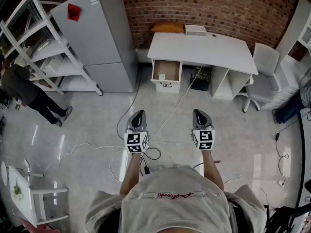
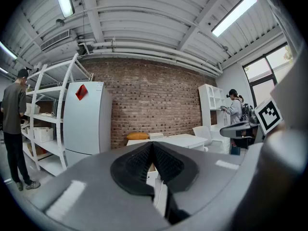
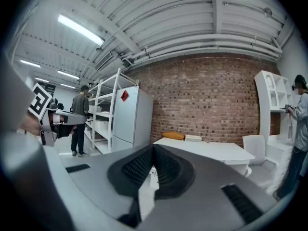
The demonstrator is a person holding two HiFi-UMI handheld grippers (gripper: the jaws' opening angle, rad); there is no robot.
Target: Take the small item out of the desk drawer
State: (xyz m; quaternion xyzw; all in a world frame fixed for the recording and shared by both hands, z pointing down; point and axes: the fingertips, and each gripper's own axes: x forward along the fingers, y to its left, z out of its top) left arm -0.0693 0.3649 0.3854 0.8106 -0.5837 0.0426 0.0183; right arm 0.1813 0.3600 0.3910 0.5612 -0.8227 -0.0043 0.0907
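The white desk [image 1: 204, 47] stands against the brick wall across the floor from me. Its left drawer [image 1: 166, 70] is pulled open, and a small pale item [image 1: 162, 76] lies inside near the front. My left gripper [image 1: 139, 112] and right gripper [image 1: 198, 111] are held side by side above the floor, well short of the desk, both pointing at it. In the left gripper view the left gripper [image 2: 153, 148] has its pads meeting, with nothing between them. The right gripper [image 3: 154, 150] is likewise shut and empty, with the desk [image 3: 211, 150] ahead.
A grey fridge [image 1: 97, 33] and white shelving [image 1: 48, 52] stand left of the desk, with a person [image 1: 24, 89] beside them. A white chair [image 1: 265, 76] sits at the right. Cables [image 1: 146, 130] trail across the floor. An orange cushion [image 1: 167, 27] and a white box [image 1: 195, 30] lie on the desk.
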